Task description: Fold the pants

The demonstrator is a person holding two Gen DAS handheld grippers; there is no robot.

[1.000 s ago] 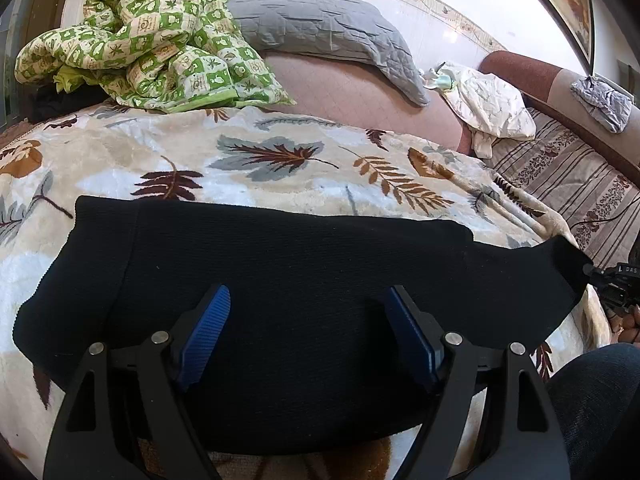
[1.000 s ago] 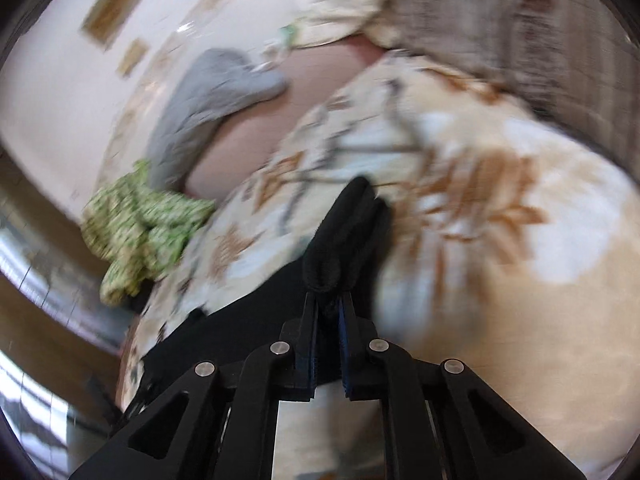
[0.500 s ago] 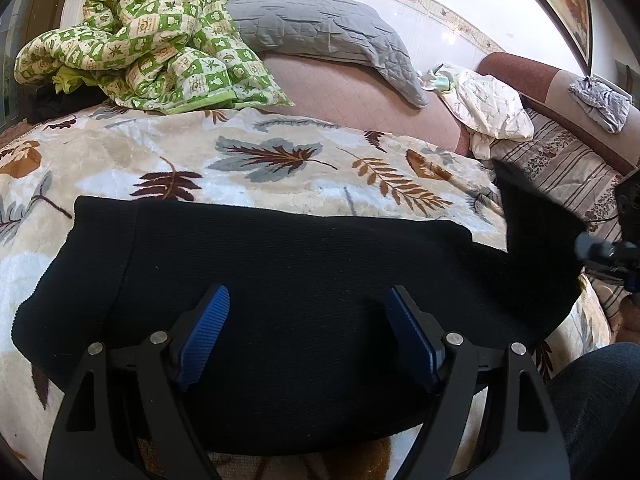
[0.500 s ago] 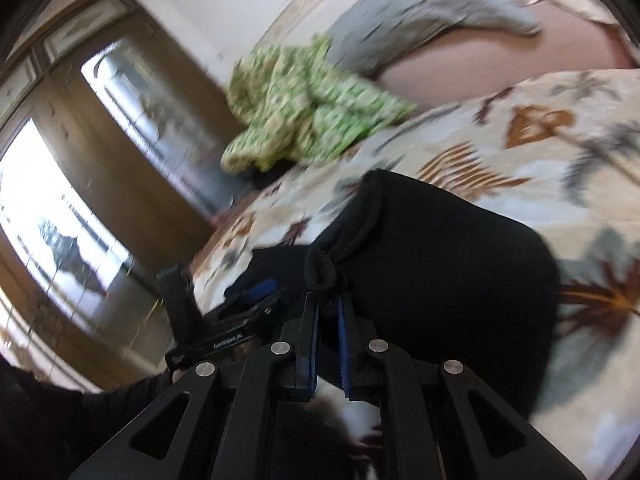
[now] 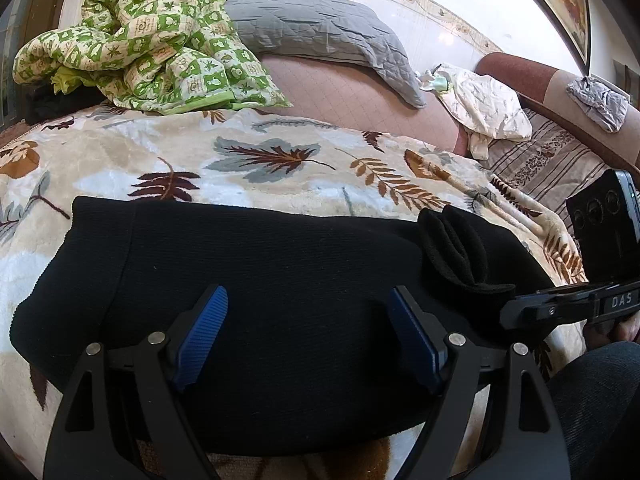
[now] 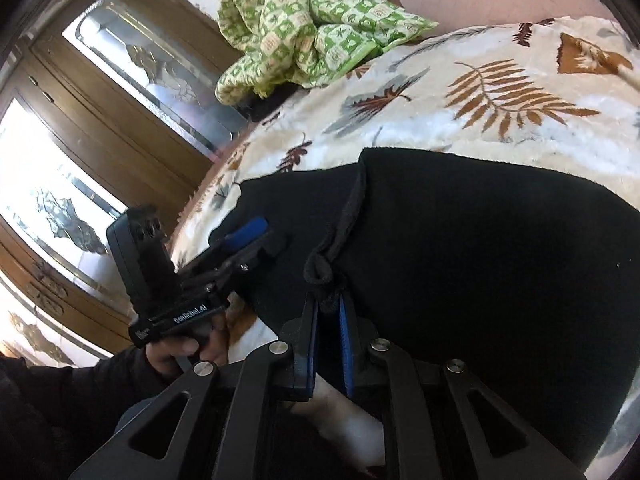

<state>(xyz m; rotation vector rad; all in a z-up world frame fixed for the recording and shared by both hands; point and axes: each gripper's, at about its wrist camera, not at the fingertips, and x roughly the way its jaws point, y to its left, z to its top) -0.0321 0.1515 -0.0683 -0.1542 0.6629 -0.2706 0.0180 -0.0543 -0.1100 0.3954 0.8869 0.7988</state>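
Observation:
Black pants [image 5: 260, 272] lie stretched across a leaf-patterned blanket [image 5: 280, 160]. My left gripper [image 5: 307, 296] hovers open over their near edge, blue pads wide apart and nothing pinched. The pants' right end [image 5: 456, 248] is doubled back onto the rest, its bunched hem still in my right gripper [image 5: 516, 312]. In the right wrist view the right gripper [image 6: 328, 300] has its jaws opening, with the hem [image 6: 352, 216] between the pads. The folded pants [image 6: 480, 260] fill that view. The left gripper [image 6: 256, 240] shows at the left there, held by a hand.
A green checked quilt [image 5: 152, 40] and a grey pillow [image 5: 320, 32] lie at the back of the bed, a white cloth [image 5: 484, 108] at the right. A wooden mirrored wardrobe [image 6: 100, 100] stands beyond the bed's left side. The person's leg [image 5: 592, 392] is at the lower right.
My right gripper swung the pants' right end up and over to the left, laying it on the rest. Its view turned from the bed's right side towards the wardrobe. The left gripper stayed still.

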